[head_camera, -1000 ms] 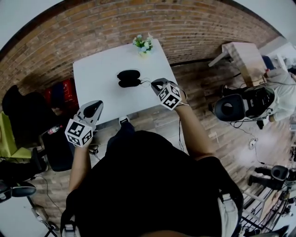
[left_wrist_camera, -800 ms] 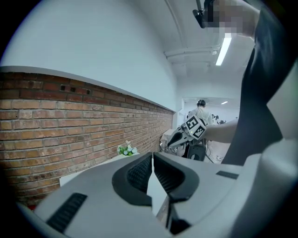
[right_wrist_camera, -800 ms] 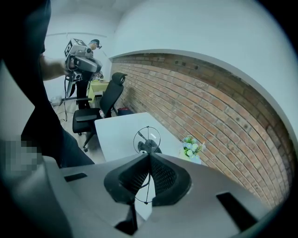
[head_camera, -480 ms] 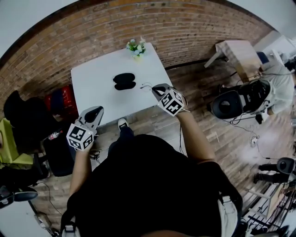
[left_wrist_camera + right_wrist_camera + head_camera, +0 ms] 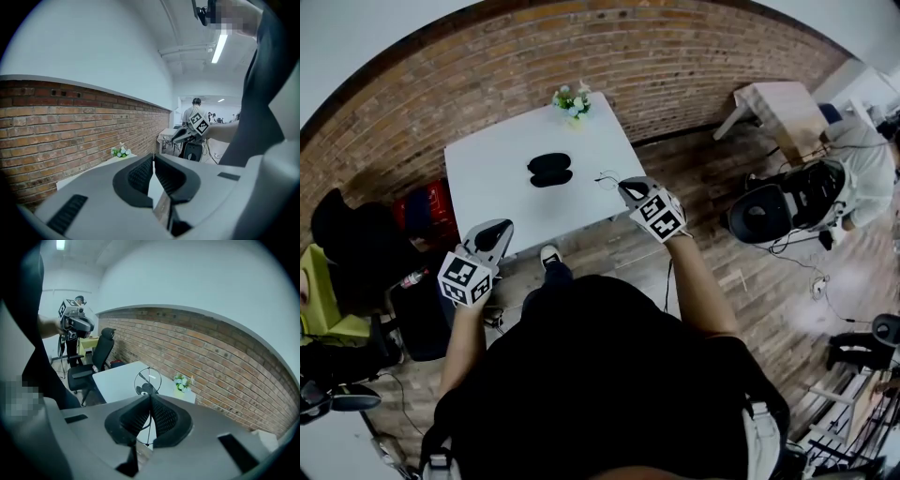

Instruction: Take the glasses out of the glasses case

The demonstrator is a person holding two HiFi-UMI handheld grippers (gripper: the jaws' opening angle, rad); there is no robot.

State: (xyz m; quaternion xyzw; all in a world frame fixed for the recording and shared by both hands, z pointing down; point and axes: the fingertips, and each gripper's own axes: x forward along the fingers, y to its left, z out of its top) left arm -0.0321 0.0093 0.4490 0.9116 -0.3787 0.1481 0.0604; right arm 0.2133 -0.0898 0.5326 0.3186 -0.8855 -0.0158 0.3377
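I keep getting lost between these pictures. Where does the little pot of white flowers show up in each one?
Head view: the small pot of white flowers with green leaves is top centre, at the far edge of the white square table.
Left gripper view: left of centre, on the table's far end.
Right gripper view: right of centre, on the table's far corner.
Shared landmark: the red brick wall behind it.
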